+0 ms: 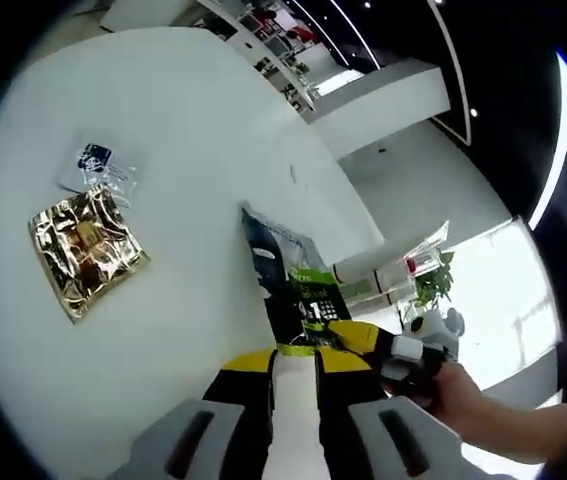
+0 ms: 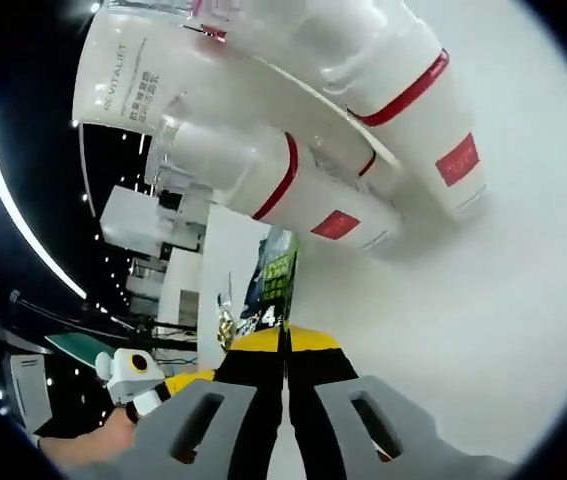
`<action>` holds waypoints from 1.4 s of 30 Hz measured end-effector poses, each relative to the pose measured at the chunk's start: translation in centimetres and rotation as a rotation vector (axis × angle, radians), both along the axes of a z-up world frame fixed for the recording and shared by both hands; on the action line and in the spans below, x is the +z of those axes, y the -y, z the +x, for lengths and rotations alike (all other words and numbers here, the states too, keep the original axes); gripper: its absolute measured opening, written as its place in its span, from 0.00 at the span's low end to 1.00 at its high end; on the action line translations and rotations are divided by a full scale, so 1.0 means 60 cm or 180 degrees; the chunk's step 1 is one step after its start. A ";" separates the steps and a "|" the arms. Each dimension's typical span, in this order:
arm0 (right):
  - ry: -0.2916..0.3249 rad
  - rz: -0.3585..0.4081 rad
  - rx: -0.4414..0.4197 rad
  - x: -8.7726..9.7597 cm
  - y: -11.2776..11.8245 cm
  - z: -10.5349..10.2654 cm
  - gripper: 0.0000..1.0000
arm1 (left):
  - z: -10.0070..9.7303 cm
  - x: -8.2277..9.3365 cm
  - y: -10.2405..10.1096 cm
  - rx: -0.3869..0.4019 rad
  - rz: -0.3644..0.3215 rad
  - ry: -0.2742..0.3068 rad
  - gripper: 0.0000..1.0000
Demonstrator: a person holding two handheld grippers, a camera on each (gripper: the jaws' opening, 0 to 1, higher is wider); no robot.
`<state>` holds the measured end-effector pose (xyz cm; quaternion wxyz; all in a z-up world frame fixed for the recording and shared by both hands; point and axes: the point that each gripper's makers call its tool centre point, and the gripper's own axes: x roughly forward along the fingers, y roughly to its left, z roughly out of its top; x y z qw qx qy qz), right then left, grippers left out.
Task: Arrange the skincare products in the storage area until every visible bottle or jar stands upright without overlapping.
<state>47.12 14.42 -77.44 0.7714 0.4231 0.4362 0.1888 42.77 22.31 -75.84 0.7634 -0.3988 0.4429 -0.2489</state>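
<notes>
Together, both grippers pinch one dark green-printed flat sachet (image 1: pixel 298 285) standing on edge on the white surface (image 1: pixel 183 130). Left gripper (image 1: pixel 295 362) is narrowed on its bottom edge, the right gripper (image 1: pixel 388 350) at 3 o'clock. At 9 o'clock lie a crinkled gold foil packet (image 1: pixel 85 248) and a clear plastic sachet (image 1: pixel 101 168). Right gripper (image 2: pixel 285 340) is clamped on the sachet (image 2: pixel 271 285); white red-banded bottles (image 2: pixel 308 195) lean at 12 o'clock, touching.

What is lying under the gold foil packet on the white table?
Bare white table surrounds the gold foil packet. A clear packet lies just beyond it, edges nearly meeting. Whatever sits directly beneath the foil is covered.
</notes>
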 end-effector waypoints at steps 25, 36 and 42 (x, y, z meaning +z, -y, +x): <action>-0.0033 -0.0308 -0.0252 -0.014 0.028 0.006 0.10 | -0.095 0.049 -0.027 -0.0091 -0.0145 0.0046 0.14; 0.0211 -0.0824 -0.0168 0.003 0.067 -0.014 0.25 | -0.085 0.049 -0.071 -0.0213 0.0263 0.0253 0.15; 0.0516 -0.0954 -0.0040 0.037 0.076 -0.048 0.34 | -0.049 0.054 -0.111 -0.0286 0.0593 0.0473 0.19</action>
